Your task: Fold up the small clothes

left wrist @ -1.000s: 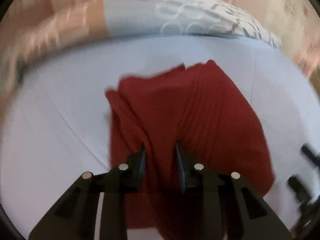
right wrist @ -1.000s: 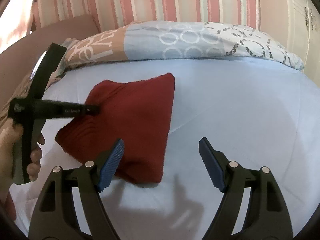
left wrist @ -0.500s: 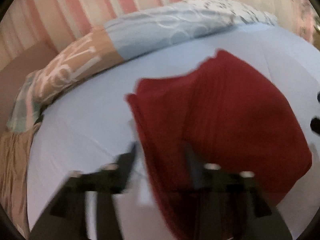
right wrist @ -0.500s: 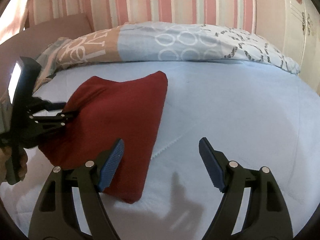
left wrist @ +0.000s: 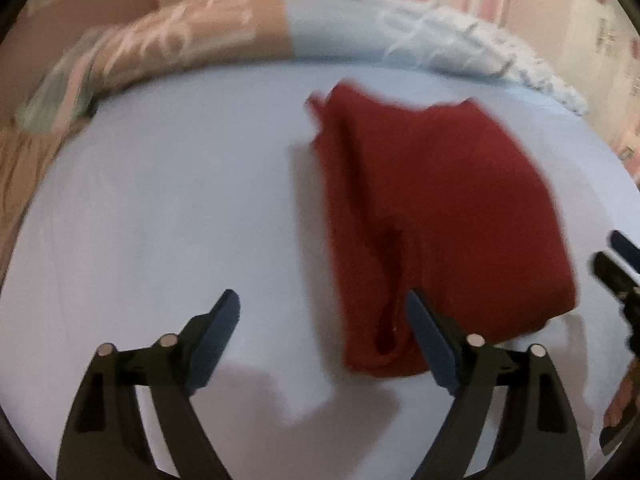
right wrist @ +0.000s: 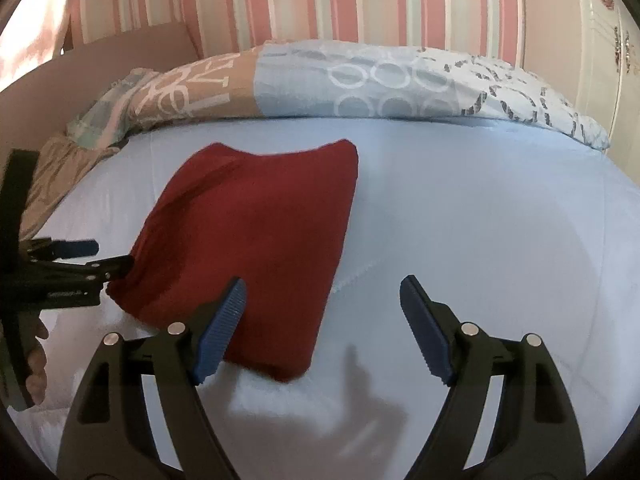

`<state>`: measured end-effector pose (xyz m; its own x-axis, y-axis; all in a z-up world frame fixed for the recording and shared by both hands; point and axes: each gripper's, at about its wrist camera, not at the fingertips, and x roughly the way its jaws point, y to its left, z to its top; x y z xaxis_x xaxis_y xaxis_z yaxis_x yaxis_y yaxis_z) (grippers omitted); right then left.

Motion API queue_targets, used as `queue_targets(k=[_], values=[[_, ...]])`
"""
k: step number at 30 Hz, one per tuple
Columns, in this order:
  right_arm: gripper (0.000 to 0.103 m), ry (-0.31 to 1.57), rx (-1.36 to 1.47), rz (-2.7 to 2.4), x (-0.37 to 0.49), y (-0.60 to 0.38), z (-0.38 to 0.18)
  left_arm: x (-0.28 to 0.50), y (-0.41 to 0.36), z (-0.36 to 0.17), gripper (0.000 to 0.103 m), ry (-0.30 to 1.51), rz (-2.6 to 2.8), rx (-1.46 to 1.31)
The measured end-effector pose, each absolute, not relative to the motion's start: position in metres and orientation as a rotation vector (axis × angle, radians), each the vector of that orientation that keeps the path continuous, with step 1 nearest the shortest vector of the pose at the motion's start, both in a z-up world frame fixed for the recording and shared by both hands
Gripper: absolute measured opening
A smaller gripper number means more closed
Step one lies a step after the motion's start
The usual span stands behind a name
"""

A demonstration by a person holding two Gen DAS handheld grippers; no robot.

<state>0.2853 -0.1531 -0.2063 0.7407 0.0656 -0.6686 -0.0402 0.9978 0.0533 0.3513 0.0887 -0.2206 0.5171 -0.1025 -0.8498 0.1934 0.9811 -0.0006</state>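
Observation:
A dark red knitted garment (right wrist: 260,232) lies folded into a rough rectangle on the light blue bed sheet (right wrist: 480,220); in the left wrist view it (left wrist: 432,216) fills the middle right. My left gripper (left wrist: 324,320) is open and empty, its right finger just at the garment's near edge; it also shows at the left of the right wrist view (right wrist: 102,258). My right gripper (right wrist: 322,320) is open and empty, above the garment's near right corner; it shows at the right edge of the left wrist view (left wrist: 616,260).
A patterned blue and tan pillow (right wrist: 360,80) lies along the far side of the bed under a striped pink wall (right wrist: 360,0). A brown headboard or cover (right wrist: 60,80) is at the far left. A white cupboard (right wrist: 600,40) stands at the right.
My left gripper was shut on the garment's edge; it has let go, opened and drawn back to the left. The garment now lies flat. My right gripper stays open, almost still.

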Motion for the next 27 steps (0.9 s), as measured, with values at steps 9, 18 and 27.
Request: queue_targets(k=[9, 18, 27], values=[[0.080, 0.749, 0.042, 0.065, 0.282, -0.155, -0.210, 0.350, 0.096, -0.222, 0.078, 0.992, -0.142, 0.184], [0.096, 0.708, 0.066, 0.132, 0.273, -0.161, -0.199, 0.326, 0.112, -0.192, 0.096, 0.950, -0.260, 0.135], [0.096, 0.725, 0.027, 0.112, 0.272, -0.157, -0.205, 0.338, 0.078, -0.209, 0.096, 1.051, -0.401, -0.006]])
